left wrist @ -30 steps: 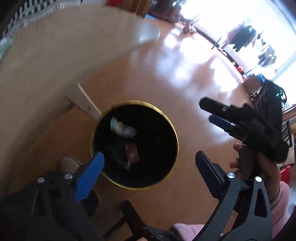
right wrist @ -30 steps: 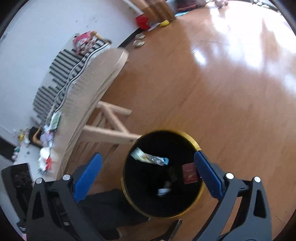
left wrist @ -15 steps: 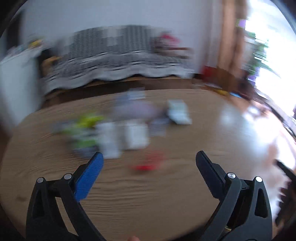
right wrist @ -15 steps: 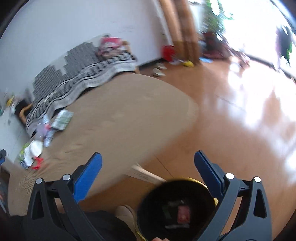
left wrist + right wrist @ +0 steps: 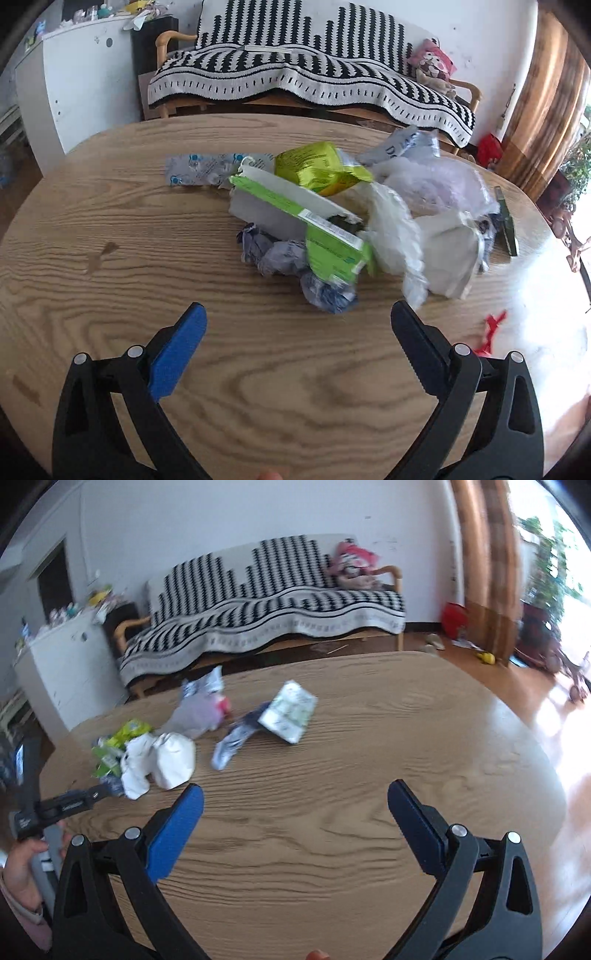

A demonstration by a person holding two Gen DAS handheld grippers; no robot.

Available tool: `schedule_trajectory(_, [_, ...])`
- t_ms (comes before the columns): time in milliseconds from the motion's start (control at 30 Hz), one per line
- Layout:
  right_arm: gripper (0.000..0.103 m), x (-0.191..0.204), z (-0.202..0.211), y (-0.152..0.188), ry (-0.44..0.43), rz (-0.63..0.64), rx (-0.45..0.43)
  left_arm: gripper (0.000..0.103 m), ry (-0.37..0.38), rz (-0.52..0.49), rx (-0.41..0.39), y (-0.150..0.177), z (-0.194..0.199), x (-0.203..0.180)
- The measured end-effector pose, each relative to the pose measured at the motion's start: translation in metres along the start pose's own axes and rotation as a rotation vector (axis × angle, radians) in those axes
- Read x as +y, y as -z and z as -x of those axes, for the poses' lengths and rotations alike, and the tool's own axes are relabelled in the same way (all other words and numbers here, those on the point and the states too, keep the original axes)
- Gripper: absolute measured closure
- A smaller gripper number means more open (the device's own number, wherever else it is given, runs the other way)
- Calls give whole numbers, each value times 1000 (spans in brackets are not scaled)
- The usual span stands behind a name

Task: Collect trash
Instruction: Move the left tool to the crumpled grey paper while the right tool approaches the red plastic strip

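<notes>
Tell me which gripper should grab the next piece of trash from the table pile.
Left. The left gripper is open, with the crumpled blue-grey wrapper just beyond its fingertips. The right gripper, also open, faces mostly bare table.

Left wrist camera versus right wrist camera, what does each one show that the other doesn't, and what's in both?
Only the left wrist view shows the red scrap near the table's right edge and the long silver wrapper at the far left of the pile.

Only the right wrist view shows the person's hand holding the left tongs and the white-green packet lying apart.

Both show the wooden table, the trash pile and the striped sofa.
</notes>
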State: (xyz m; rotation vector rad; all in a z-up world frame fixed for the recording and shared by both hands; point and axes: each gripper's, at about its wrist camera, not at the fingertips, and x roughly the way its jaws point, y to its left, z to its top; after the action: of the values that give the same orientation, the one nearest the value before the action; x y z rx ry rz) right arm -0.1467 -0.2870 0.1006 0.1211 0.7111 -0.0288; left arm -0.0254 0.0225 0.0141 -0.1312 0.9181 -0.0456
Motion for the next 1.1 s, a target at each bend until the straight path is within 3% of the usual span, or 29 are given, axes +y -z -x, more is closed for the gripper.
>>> schedule_trajectory(233, [7, 42, -49, 9, -46, 43, 102, 6, -25, 18, 37, -8, -18, 32])
schedule_trajectory(333, [7, 61, -62, 12, -92, 59, 142, 6, -95, 33, 44, -3, -13, 57])
schedule_trajectory(467, [7, 76, -64, 13, -91, 108, 142, 6, -59, 61, 43, 4, 2, 77])
schedule_trajectory(600, [7, 85, -69, 13, -43, 132, 157, 6, -1, 6, 2, 3, 14, 66])
schedule_trajectory(733, [7, 101, -72, 4, 101, 233, 147, 6, 16, -20, 24, -7, -3, 46])
schedule_trajectory(867, [7, 101, -88, 1, 53, 108, 218, 6, -40, -67, 48, -11, -19, 32])
schedule_trajectory(1100, [7, 118, -110, 28, 100, 155, 202, 6, -118, -68, 47, -5, -11, 71])
